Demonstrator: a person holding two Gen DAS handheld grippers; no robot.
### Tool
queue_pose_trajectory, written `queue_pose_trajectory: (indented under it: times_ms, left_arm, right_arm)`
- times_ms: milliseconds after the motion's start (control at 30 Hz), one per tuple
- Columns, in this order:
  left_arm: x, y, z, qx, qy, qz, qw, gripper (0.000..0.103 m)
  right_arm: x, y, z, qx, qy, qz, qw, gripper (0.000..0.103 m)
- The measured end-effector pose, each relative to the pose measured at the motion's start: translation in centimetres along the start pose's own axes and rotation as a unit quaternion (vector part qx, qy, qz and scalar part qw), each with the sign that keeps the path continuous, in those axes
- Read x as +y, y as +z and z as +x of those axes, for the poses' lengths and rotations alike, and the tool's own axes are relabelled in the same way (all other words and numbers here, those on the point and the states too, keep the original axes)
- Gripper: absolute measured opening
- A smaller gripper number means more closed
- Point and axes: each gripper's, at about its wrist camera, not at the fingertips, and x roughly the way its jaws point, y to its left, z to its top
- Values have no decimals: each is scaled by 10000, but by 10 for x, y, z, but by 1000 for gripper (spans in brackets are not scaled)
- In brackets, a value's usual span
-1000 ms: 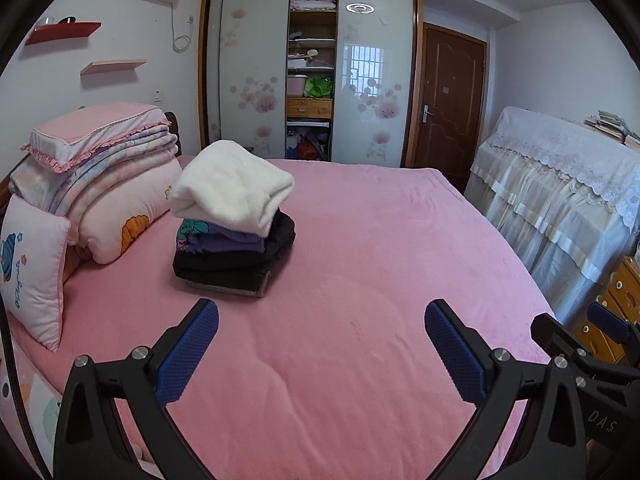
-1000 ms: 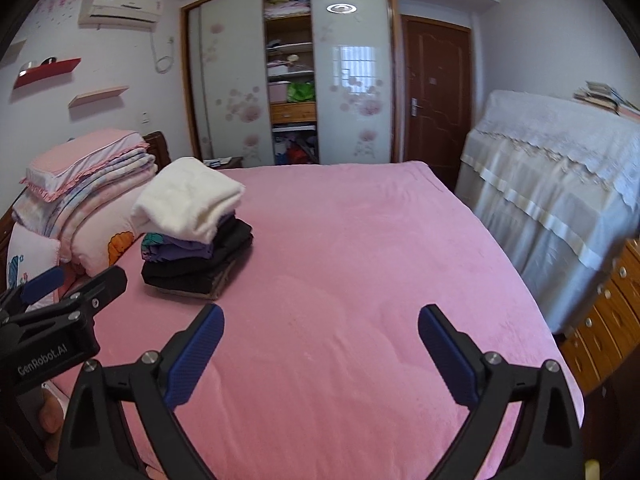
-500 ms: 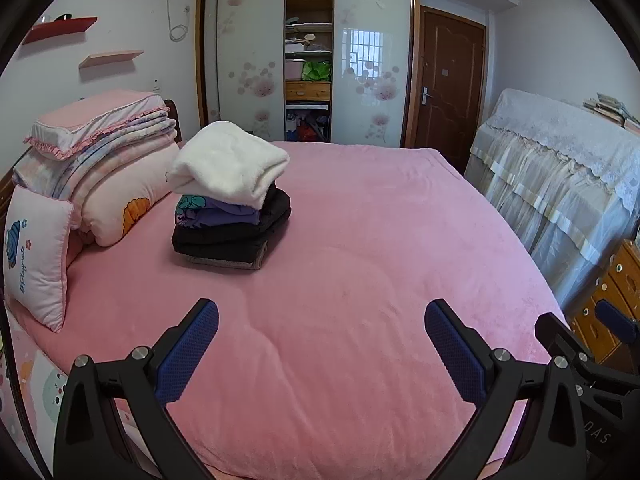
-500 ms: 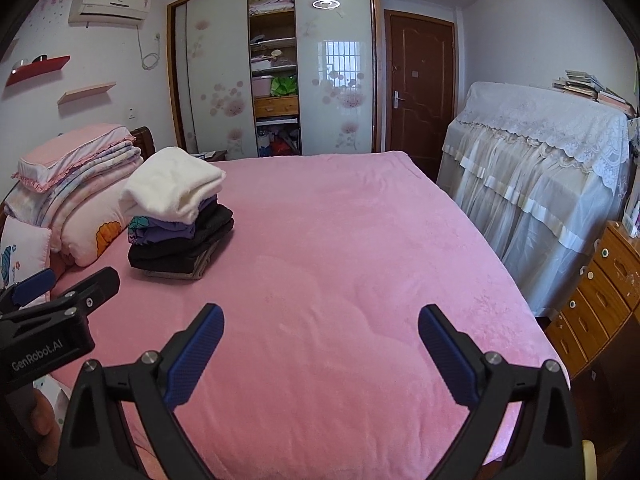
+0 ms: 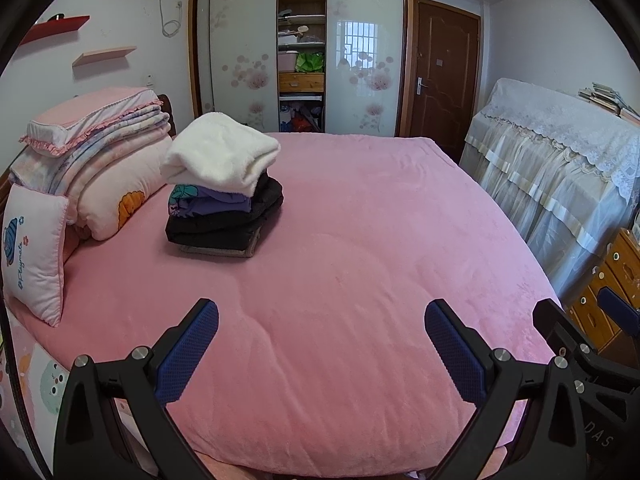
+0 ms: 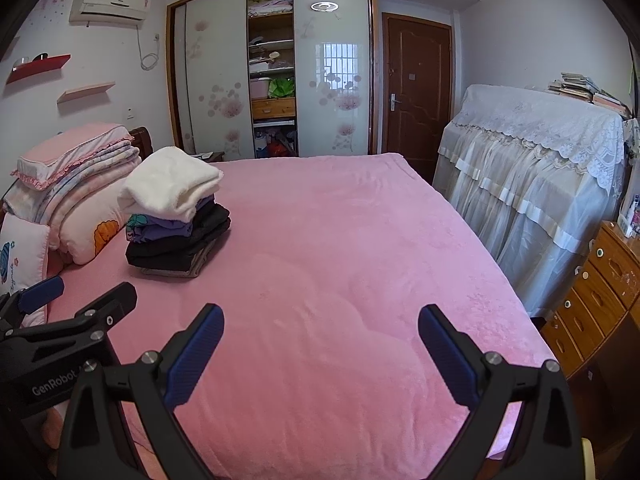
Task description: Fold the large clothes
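A stack of folded clothes (image 5: pixel 224 200) sits on the pink bed (image 5: pixel 360 248) at the far left, with a white fluffy garment (image 5: pixel 220 156) on top and purple, black and grey pieces under it. It also shows in the right wrist view (image 6: pixel 176 220). My left gripper (image 5: pixel 320 344) is open and empty above the near edge of the bed. My right gripper (image 6: pixel 320 348) is open and empty, also above the near edge. The left gripper's body shows at the left of the right wrist view (image 6: pixel 60 336).
Folded quilts and pillows (image 5: pixel 92 168) lie at the bed's head on the left. A lace-covered piece of furniture (image 5: pixel 560 168) and a wooden drawer chest (image 6: pixel 592 296) stand on the right. A wardrobe (image 5: pixel 300 52) and a brown door (image 5: pixel 444 76) are behind the bed.
Both grippers have drawn back from the bed and risen a little, so more of the bed's near edge shows. The clothes stack has not moved.
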Motion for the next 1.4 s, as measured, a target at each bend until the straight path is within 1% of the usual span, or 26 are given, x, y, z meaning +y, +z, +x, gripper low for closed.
queue_pose_trajectory:
  times_ms: [567, 933, 1400]
  left_arm:
    - [-1, -8, -4, 112, 51, 60, 9999, 102]
    - [-2, -8, -2, 119, 61, 82, 9999, 102]
    - [-2, -18, -3, 145, 72, 50, 9999, 102]
  right_arm:
    - [-11, -11, -8, 45, 14, 91, 9999, 99]
    - [-11, -13, -8, 57, 30, 121, 9999, 99]
    - [-8, -13, -9, 63, 17, 103, 9999, 99]
